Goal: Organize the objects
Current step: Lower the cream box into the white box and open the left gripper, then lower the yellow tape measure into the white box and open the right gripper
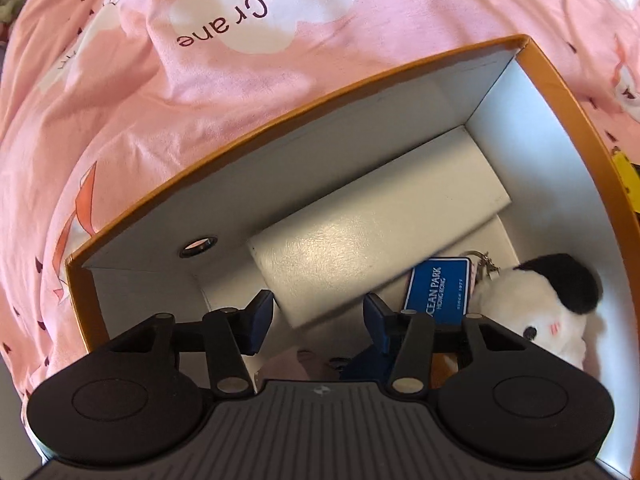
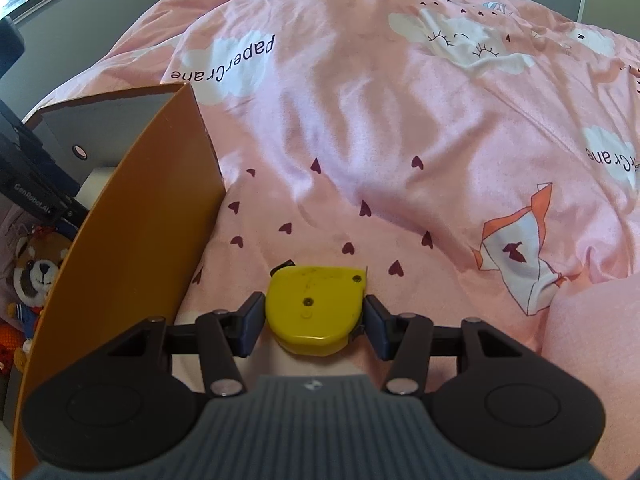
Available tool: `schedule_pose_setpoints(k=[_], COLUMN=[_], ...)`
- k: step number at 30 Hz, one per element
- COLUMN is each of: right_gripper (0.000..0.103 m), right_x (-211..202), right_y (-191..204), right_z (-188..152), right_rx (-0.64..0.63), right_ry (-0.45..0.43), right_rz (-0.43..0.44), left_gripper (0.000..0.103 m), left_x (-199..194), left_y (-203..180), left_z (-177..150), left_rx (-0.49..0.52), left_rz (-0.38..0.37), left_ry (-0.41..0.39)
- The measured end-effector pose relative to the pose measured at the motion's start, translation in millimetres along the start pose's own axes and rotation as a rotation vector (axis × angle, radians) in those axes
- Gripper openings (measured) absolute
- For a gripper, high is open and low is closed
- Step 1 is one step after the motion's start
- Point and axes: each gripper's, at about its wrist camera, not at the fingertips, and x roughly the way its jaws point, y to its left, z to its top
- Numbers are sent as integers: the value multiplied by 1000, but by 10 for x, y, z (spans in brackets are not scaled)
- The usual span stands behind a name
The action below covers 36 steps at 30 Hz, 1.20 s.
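A: Entry. Landmark is the box (image 1: 560, 92), orange outside, white inside, sitting on the pink quilt (image 2: 360, 120). Where's the tape measure (image 2: 314, 308)?

B: Outside the box, on the quilt just beside its orange wall. The right gripper (image 2: 314, 320) has it: fingers clamped on its two flat sides, yellow case filling the gap.

A: Axis?

B: The case's broad face looks up at the camera, rounded end toward the gripper body, straight end away. The box opening lies to the gripper's left, over the wall.

A: Left gripper (image 1: 318, 320)?

B: Inside the box, pointing nearly straight down. Fingers apart, nothing pressed between them. A white case (image 1: 360, 240) lies past the tips, long axis running along the box's long wall. Blue tag (image 1: 436, 292) and panda plush (image 1: 552, 308) sit toward the box's right end.

A: Judgement?

B: Right hand is nearer the tape measure and already carries it. Likely next: lift over the wall, set it in the box. The left gripper occupies that space, so a clash seems possible.
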Motion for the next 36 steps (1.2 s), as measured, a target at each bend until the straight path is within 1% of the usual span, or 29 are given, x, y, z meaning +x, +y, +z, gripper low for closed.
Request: schedule_pose_setpoints(k=[2, 4, 7, 9, 11, 13, 16, 19, 23, 26, 29, 32, 34, 36], right_gripper=[55, 55, 55, 55, 55, 55, 55, 55, 55, 55, 55, 55, 55, 55], right_x=[-1, -13, -112, -228, -385, -558, -830, -1059, -1289, -1361, -1329, -1226, -1146, -1053], right_y=[2, 3, 17, 32, 60, 104, 209, 374, 724, 959, 1195, 1387, 1464, 1534], right_z=[3, 5, 14, 28, 42, 52, 60, 69, 52, -7, -128, -279, -360, -412], right_rx=[0, 2, 11, 18, 29, 38, 54, 46, -21, -36, -56, -63, -52, -53], right_ry=[0, -3, -21, -39, -64, -93, -140, -180, -212, -184, -113, -26, 19, 64], right_rz=[0, 2, 0, 7, 16, 29, 69, 130, 196, 243, 276, 252, 251, 238], left_gripper=[58, 58, 59, 60, 60, 60, 60, 60, 60, 60, 60, 59, 59, 59], left_x=[8, -5, -70, -176, -324, -485, -741, -968, -1227, -1379, -1405, -1347, -1290, -1215], left_y=[-81, -114, -100, -71, -66, -78, -138, -142, -95, -35, 28, 48, 13, -34], left_z=[-27, -53, -86, -146, -225, -295, -436, -586, -831, -1087, -1346, -1600, -1733, -1836], left_rx=[35, 52, 44, 30, 23, 11, 35, 26, -16, -78, -163, -242, -273, -302], left_rz=[40, 60, 55, 42, 29, 34, 22, -14, -43, -38, -56, -104, -122, -129], left_ry=[-14, -29, -44, -68, -117, -190, -286, -341, -410, -447, -465, -481, -501, -502])
